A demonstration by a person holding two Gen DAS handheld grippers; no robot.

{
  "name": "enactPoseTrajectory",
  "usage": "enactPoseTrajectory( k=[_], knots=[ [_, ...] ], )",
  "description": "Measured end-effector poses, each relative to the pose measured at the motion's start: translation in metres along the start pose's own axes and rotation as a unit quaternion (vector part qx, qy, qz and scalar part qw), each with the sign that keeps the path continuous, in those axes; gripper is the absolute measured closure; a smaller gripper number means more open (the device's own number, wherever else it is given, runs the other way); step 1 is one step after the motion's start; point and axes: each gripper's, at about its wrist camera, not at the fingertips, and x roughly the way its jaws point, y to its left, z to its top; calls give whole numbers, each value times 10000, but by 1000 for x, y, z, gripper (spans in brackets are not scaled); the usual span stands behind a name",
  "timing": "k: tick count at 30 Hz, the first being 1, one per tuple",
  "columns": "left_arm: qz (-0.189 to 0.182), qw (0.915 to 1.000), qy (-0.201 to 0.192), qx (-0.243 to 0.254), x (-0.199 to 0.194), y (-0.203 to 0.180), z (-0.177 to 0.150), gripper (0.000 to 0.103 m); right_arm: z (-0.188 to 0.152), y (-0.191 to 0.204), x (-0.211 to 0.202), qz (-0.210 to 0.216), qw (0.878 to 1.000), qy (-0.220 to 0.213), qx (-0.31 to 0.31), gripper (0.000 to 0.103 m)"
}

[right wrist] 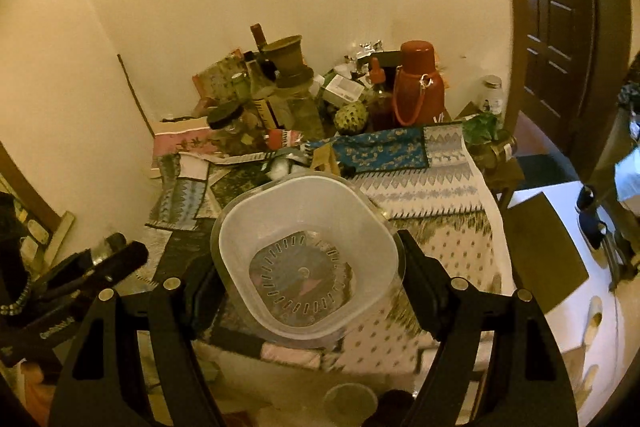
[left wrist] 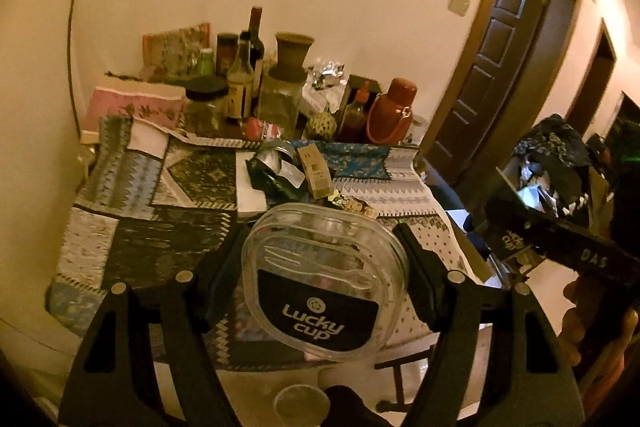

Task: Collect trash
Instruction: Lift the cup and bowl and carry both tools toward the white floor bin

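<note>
Clear lid [left wrist: 324, 283] pinched in my left tongs [left wrist: 320, 267], tub [right wrist: 308, 259] pinched in right tongs [right wrist: 308, 267]; slick plastic may slip.

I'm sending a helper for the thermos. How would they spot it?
Go to the cluttered back of the patchwork-covered table, against the wall. The red thermos stands at the right end of the bottles and jars: the only all-red flask, with a looped carry strap.

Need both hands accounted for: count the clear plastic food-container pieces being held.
2. A clear plastic lid printed Lucky Cup sits between the left gripper fingers; an empty translucent tub between the right gripper fingers. Clutter may hide others.
</note>
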Motion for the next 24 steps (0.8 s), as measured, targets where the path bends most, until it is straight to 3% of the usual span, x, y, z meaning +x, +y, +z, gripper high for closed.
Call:
enactPoseTrajectory(
  k=[6, 11, 16, 24],
  knots=[
    [-230, 9996, -9, 149, -44, 11, -29, 31, -47, 31, -34, -131, 9997, -124, 134, 28],
    [-414, 9988, 244, 111, -55, 17, -53, 31, -80, 41, -53, -204, 9993, -11, 316, 28],
    [-355, 9976, 578, 130, -48, 16, -82, 31, -108, 39, -58, -267, 9983, 266, 447, 28],
    [-219, 9923, 1215, -110, -9, 14, -135, 32, -157, 20, -23, -361, 9939, 983, 332, 28]
  ],
)
